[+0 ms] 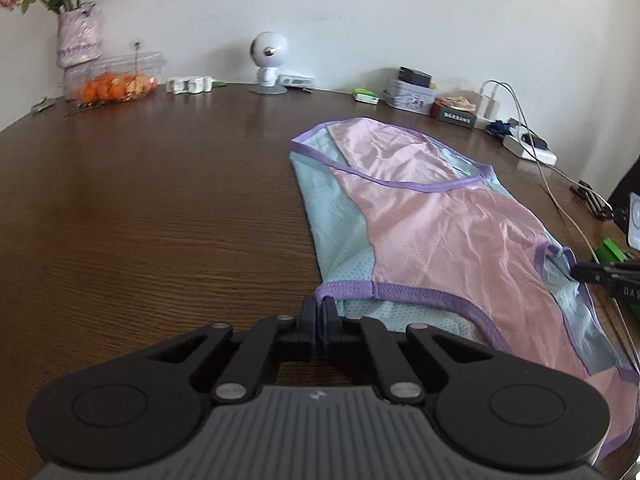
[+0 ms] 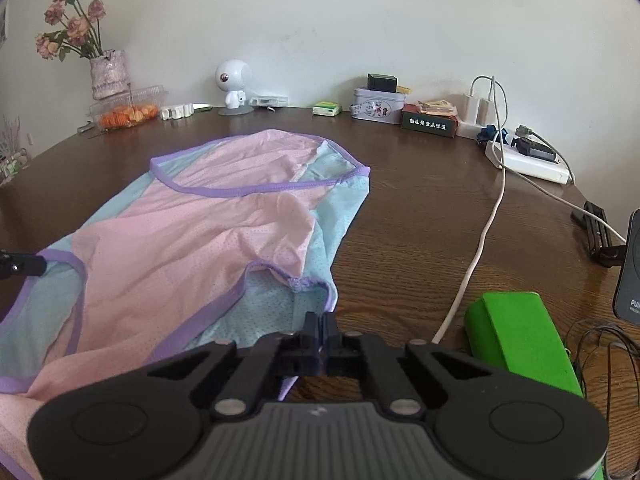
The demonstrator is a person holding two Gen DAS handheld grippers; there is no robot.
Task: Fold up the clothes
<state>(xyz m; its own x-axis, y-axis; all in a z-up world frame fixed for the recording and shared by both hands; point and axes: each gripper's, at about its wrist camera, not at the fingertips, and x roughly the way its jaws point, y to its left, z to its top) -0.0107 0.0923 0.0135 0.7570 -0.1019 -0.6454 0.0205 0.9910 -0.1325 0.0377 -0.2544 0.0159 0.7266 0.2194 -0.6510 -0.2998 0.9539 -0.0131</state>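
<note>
my left gripper (image 1: 319, 308) has its jaws pressed together on the purple-trimmed corner of the garment (image 1: 432, 236), pinching the hem where the pale blue side panel meets the pink front. the garment, a sleeveless mesh top in pink and light blue with purple binding, lies spread flat on the dark wooden tabletop (image 1: 160, 200), to the right of my left gripper and stretching away toward the far edge. at the right border of the left wrist view i can see the black tip of my right gripper (image 1: 588, 272) against the opposite armhole edge.

from the right wrist view, my right gripper (image 2: 320, 328) also has its jaws together, and a bit of purple binding shows just under them, so it looks clamped on the near edge of the garment (image 2: 180, 248), though the fabric between the jaws is mostly hidden. the cloth there is bunched and slightly lifted at the armhole. the tip of my left gripper (image 2: 24, 266) shows at the left border, on the other armhole trim.

just to the right of my right gripper sits a green block (image 2: 520, 336), with a white cable (image 2: 480, 240) running past it to a power strip (image 2: 528, 164). along the wall stand a vase of flowers (image 2: 108, 74), a clear box of orange fruit (image 2: 128, 110), a small white round-headed figure (image 2: 234, 84) and a tin (image 2: 378, 106).
</note>
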